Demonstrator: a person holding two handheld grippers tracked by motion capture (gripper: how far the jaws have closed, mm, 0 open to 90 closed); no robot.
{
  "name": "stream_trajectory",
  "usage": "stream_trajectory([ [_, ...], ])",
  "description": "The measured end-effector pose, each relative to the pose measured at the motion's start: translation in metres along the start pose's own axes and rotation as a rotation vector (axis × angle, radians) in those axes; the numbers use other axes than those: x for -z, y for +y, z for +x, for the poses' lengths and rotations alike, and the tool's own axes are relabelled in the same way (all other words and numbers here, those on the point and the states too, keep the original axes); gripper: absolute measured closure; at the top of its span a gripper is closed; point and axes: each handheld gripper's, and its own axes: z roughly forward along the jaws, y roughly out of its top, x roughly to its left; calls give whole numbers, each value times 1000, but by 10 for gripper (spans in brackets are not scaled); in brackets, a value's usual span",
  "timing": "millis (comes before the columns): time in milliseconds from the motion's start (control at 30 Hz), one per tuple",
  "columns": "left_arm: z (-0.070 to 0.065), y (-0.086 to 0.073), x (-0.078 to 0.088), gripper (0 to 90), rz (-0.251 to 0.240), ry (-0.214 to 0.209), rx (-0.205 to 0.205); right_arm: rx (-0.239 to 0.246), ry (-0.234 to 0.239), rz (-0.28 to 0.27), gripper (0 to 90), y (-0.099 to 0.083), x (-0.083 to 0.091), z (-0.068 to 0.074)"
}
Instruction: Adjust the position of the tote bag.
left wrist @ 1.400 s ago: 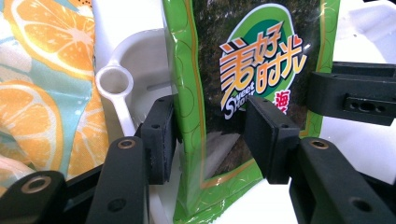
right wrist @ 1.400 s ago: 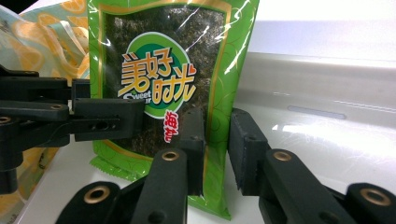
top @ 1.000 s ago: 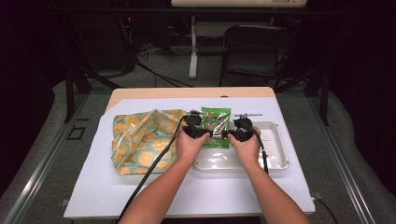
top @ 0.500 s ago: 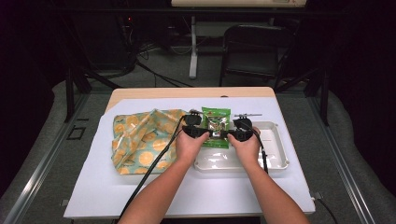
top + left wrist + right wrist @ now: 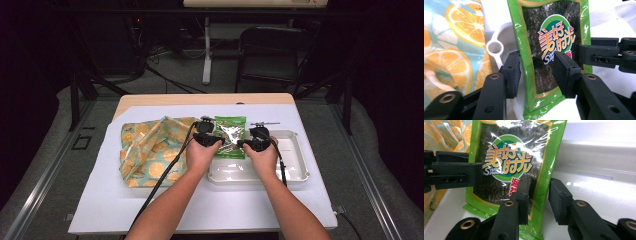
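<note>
Item: seaweed packet (image 5: 230, 136), green, stood upright over the left end of the white tray (image 5: 295, 170), long axis vertical. It is straddled at its left edge by the left gripper (image 5: 537, 72), whose jaws have just been closing, and at its right edge by the right gripper (image 5: 539, 201); neither is seen pressing. Orange-print bag (image 5: 150, 150) lies leftward.
</note>
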Motion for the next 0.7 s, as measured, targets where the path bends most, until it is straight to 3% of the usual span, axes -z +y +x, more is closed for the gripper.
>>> stream_trajectory([
  [500, -1, -1, 1, 602, 3, 7, -7, -1, 4, -14, 679, 0, -1, -1],
  [700, -2, -1, 7, 600, -5, 4, -10, 23, -1, -15, 688, 1, -1, 0],
])
